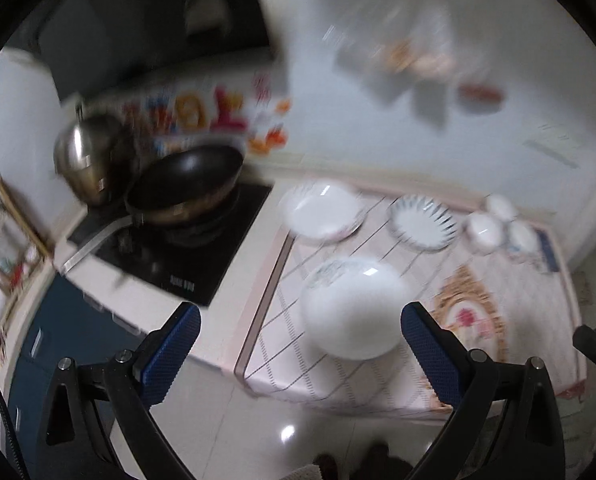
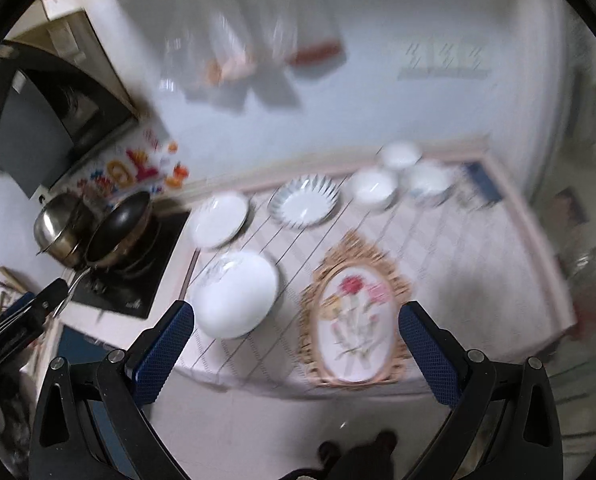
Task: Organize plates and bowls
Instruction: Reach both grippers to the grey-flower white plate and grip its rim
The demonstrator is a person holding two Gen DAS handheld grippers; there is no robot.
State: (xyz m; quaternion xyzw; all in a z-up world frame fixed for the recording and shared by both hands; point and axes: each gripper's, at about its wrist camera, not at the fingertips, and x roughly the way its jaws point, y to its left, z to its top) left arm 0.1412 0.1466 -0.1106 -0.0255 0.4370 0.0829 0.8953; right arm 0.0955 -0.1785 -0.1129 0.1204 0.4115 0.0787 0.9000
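Note:
Both views are motion-blurred and look down on a counter with a patterned mat [image 1: 377, 376] [image 2: 437, 264]. A large white plate [image 1: 355, 308] [image 2: 236, 294] lies nearest. Behind it are a plain white plate [image 1: 323, 210] [image 2: 220, 220] and a blue-rayed plate [image 1: 423, 222] [image 2: 303, 205]. Three small white bowls [image 1: 485, 230] [image 2: 373, 188] cluster at the back right. My left gripper [image 1: 299, 354] is open and empty, held above the large plate. My right gripper [image 2: 296, 350] is open and empty, above the mat's front part.
A black stove [image 1: 178, 256] [image 2: 138, 276] sits left of the mat with a dark wok [image 1: 186, 184] [image 2: 118, 228] and a steel pot [image 1: 88, 158] [image 2: 58, 226]. The mat has a gold-framed flower print [image 2: 355, 320]. The tiled floor [image 1: 278, 432] lies below the counter edge.

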